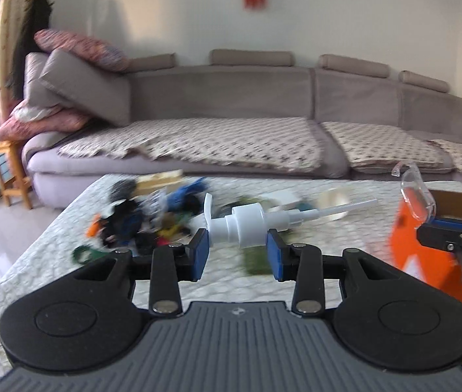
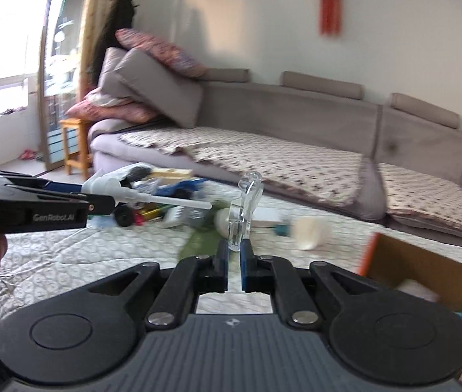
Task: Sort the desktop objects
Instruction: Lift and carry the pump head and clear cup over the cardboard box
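Holding a white pump [image 1: 250, 225] crosswise in my left gripper [image 1: 237, 251], I see its blue pads [image 1: 202, 254] pressing on the collar from both sides, jaws at a narrow gap. The nozzle points up on the left and the dip tube sticks out to the right. It hangs above the patterned table cover [image 1: 34, 261], in front of a blurred heap of small things [image 1: 152, 215].

My right gripper [image 2: 234, 256] has its jaws nearly together, pinching a clear plastic piece [image 2: 244, 209] that stands up from the pads. From this side the left gripper [image 2: 51, 202] shows at the left with the pump [image 2: 116, 189] in it.

An orange box [image 1: 420, 254] sits at the table's right, open, just beside the right gripper [image 1: 453, 241]. A grey sofa [image 1: 231, 114] runs behind the table.
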Available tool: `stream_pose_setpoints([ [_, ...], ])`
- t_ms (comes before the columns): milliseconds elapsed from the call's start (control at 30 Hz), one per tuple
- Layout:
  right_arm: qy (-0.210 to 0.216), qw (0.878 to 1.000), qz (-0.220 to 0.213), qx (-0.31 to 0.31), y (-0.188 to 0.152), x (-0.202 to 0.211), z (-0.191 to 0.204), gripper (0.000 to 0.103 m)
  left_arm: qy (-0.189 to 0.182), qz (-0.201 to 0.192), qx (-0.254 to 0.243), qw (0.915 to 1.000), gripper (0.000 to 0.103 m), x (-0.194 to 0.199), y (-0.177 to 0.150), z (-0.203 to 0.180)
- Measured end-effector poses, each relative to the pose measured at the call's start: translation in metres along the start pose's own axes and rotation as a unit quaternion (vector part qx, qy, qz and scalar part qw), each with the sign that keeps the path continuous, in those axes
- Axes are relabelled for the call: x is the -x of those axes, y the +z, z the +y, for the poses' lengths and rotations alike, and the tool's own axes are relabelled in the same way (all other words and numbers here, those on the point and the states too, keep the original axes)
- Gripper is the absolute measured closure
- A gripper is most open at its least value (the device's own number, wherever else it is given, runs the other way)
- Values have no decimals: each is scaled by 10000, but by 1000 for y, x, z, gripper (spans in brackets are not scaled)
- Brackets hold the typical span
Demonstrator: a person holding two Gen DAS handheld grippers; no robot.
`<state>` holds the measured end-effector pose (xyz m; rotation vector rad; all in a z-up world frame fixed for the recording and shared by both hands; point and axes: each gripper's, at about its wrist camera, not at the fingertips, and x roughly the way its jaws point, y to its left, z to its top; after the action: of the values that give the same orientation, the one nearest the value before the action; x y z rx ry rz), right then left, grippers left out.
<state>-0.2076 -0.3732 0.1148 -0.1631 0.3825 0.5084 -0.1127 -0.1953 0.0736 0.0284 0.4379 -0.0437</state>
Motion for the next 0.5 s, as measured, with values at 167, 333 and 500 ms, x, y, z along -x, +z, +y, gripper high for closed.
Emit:
stream_pose_setpoints([
  [167, -402, 9991, -86, -138, -6, 24, -31, 97, -393, -266, -250, 9986, 66, 14, 16, -40],
  [333, -774, 9967, -49, -229, -13, 38, -62, 97, -646, -313, -447, 9964, 66, 12, 22, -66],
  [500, -1134, 9932, 8, -273, -19, 53, -87, 97, -853, -232, -517, 9947, 66, 5, 22, -84],
])
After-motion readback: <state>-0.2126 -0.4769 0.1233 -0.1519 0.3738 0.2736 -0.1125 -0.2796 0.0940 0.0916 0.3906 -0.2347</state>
